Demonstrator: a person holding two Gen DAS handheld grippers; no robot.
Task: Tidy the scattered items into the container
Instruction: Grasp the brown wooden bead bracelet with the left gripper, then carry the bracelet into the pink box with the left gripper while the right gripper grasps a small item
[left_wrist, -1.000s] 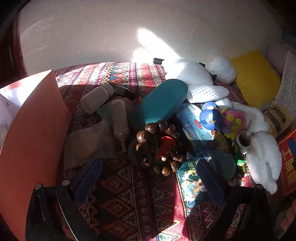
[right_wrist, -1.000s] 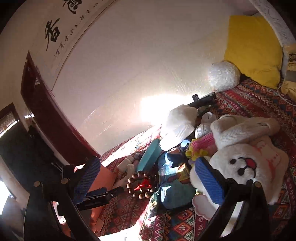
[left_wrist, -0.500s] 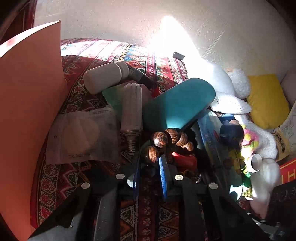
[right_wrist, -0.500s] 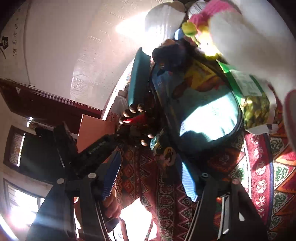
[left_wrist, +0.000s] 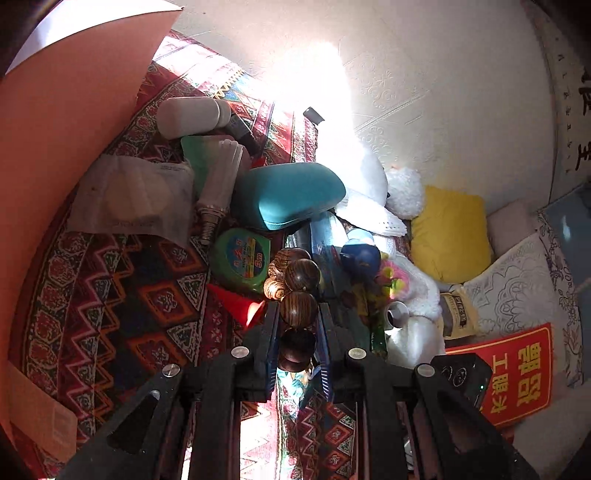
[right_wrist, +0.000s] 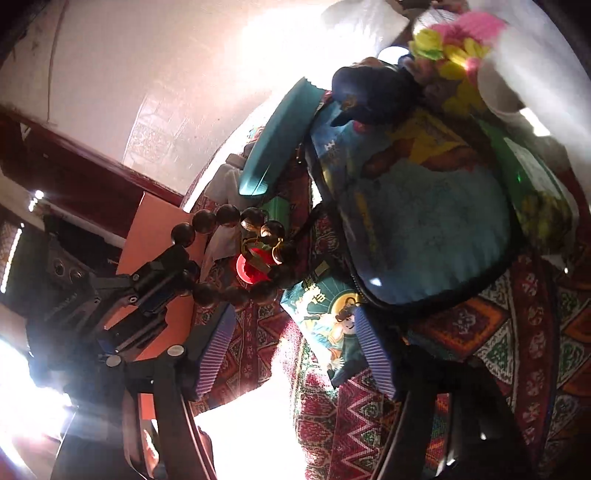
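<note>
Left gripper (left_wrist: 295, 328) is clamped on the wooden bead bracelet (left_wrist: 297, 291): two beads sit squeezed between the blue pads, the rest of the loop sticks out ahead of the tips. In the right wrist view the loop (right_wrist: 229, 258) hangs off that gripper (right_wrist: 162, 291), clear of the patterned cloth (left_wrist: 122, 302). It looks like a grip on one side of the ring, so the loop dangles free and should drop cleanly.

The orange container (left_wrist: 55, 155) stands at the left edge with its wall upright and the opening facing up, near the held bracelet. Likely the next carry is short and sideways.

Right gripper (right_wrist: 295, 350) has its jaws opening, with nothing pressed between the pads. It points down at the printed packet (right_wrist: 325, 321); the packet's lower corner lies between the two fingers but untouched. The teal zip pouch (right_wrist: 424, 229) sits just beyond the tips, overlapping the packet.

Still scattered: green tape measure (left_wrist: 240, 260), red cone (left_wrist: 236, 304), teal glasses case (left_wrist: 291, 194), bulb (left_wrist: 221, 184), grey case (left_wrist: 190, 116) and clear sachet (left_wrist: 133, 195). Judged early in the task.
</note>
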